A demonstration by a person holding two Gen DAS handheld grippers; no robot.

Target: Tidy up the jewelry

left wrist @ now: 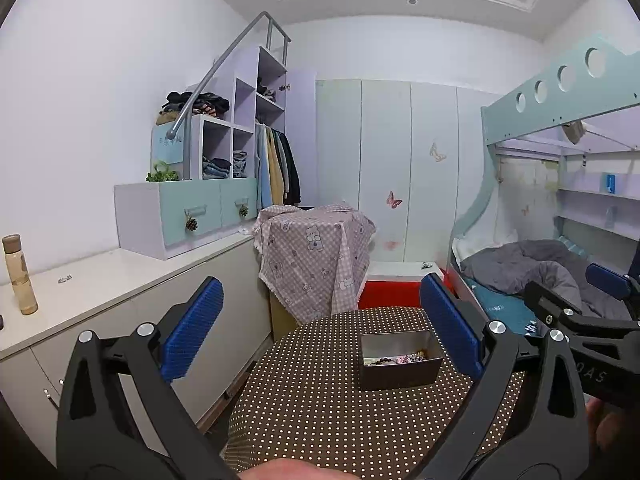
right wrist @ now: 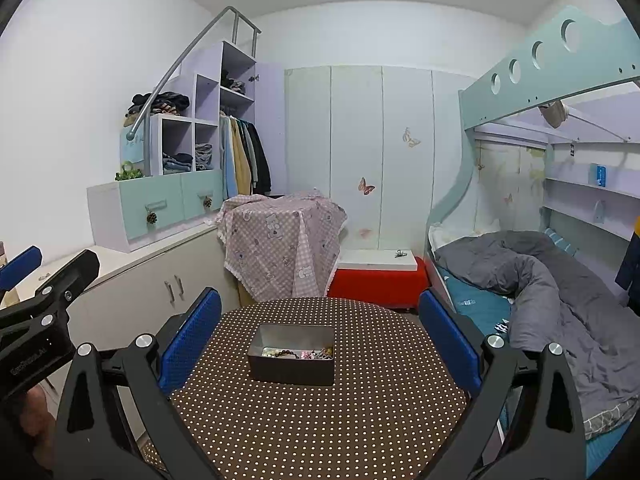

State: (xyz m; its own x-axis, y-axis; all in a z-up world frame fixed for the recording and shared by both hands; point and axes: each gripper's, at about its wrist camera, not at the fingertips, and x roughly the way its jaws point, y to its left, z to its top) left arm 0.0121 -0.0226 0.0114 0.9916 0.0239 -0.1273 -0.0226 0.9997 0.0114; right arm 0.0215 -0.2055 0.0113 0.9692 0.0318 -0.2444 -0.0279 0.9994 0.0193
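A grey metal box (left wrist: 400, 360) (right wrist: 293, 354) stands on a round table with a brown polka-dot cloth (left wrist: 320, 400) (right wrist: 320, 420). Inside it lies jewelry (left wrist: 396, 359) (right wrist: 298, 353): a dark bead bracelet and small pale and pink pieces. My left gripper (left wrist: 320, 332) hovers open above the table's near side, with nothing between its blue pads. My right gripper (right wrist: 320, 340) is also open and empty, its pads either side of the box in view but above and short of it. Each gripper shows at the edge of the other's view.
A white counter (left wrist: 100, 280) with a bottle (left wrist: 19, 276) runs along the left. A stand draped in a pink checked cloth (right wrist: 280, 240) and a red bench (right wrist: 376, 280) sit beyond the table. A bunk bed with a grey duvet (right wrist: 540, 280) is at the right.
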